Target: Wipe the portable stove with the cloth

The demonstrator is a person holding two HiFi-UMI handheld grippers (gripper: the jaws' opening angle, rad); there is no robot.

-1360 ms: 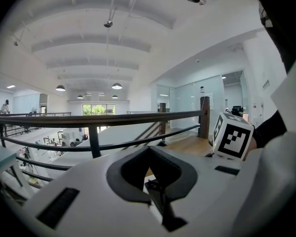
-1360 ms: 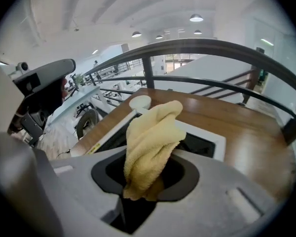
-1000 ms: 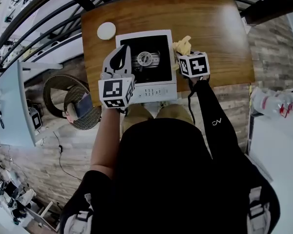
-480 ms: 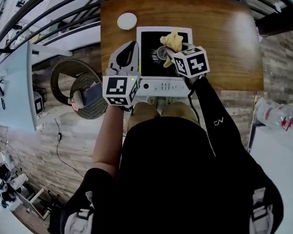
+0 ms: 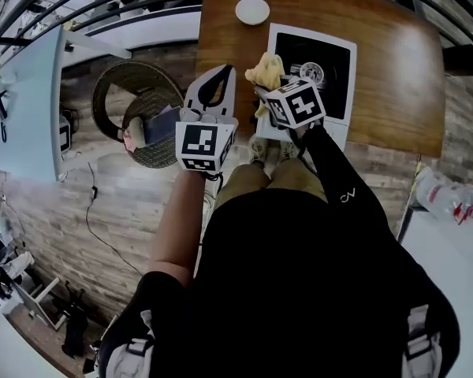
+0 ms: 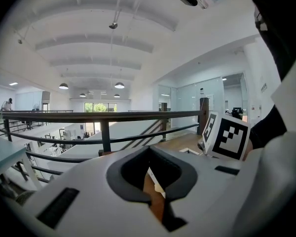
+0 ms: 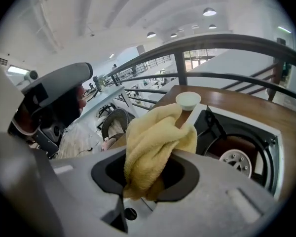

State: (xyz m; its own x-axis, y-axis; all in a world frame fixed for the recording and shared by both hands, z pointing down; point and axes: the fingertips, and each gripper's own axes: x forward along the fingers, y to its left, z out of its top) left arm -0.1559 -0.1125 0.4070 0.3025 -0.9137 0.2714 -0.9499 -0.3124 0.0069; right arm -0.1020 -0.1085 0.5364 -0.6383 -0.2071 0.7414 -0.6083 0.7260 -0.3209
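Our right hand-held gripper (image 5: 265,90) clamps the yellow cloth (image 5: 266,69) at the left edge of the portable stove (image 5: 333,57) on the tabletop (image 5: 386,77). Our left hand-held gripper (image 5: 225,74) is closed and empty. The basket (image 5: 109,94) on the floor holds items we cannot identify.

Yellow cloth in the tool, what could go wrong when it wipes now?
1. The left tool hangs beside the table, not on the portable stove, so a hard wipe might slide the stove.
2. The cloth is bunched in the right tool at the stove's left edge; a swipe outward could run off the table's side.
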